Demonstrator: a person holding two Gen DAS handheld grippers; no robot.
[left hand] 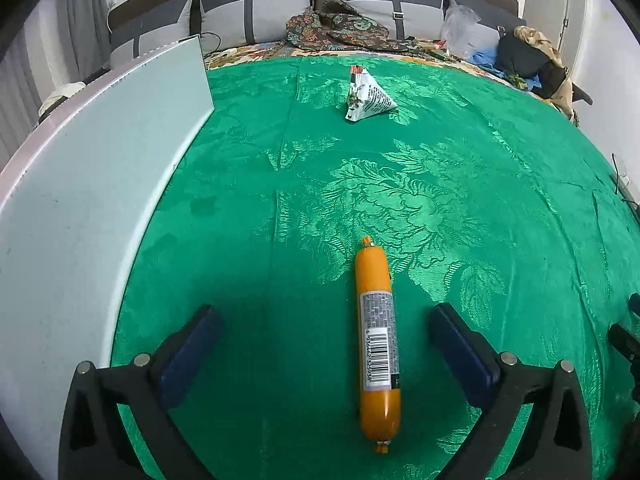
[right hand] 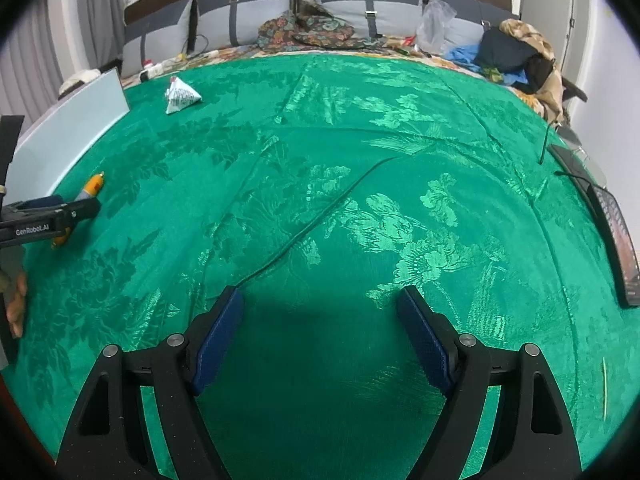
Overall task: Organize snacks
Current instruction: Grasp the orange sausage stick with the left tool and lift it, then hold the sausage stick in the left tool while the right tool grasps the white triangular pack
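An orange sausage stick (left hand: 378, 344) with a barcode label lies lengthwise on the green cloth (left hand: 460, 200), between the wide-spread fingers of my left gripper (left hand: 326, 314); neither pad touches it and it lies nearer the right pad. A white triangular snack packet (left hand: 366, 98) stands farther back on the cloth. In the right wrist view the same sausage (right hand: 90, 190) shows at the far left, partly hidden by the left gripper (right hand: 48, 216), and the packet (right hand: 182, 96) sits at the upper left. My right gripper (right hand: 320, 306) hangs open over bare cloth with nothing between its fingers.
A pale flat board (left hand: 100, 184) lies along the cloth's left side. Cushions (left hand: 256, 12), patterned fabric (left hand: 340, 28), a plastic bag (left hand: 460, 28) and a heap of clothes (left hand: 528, 56) line the back. A dark keyboard-like object (right hand: 612, 232) lies at the right edge. A hand (right hand: 16, 304) shows at the left.
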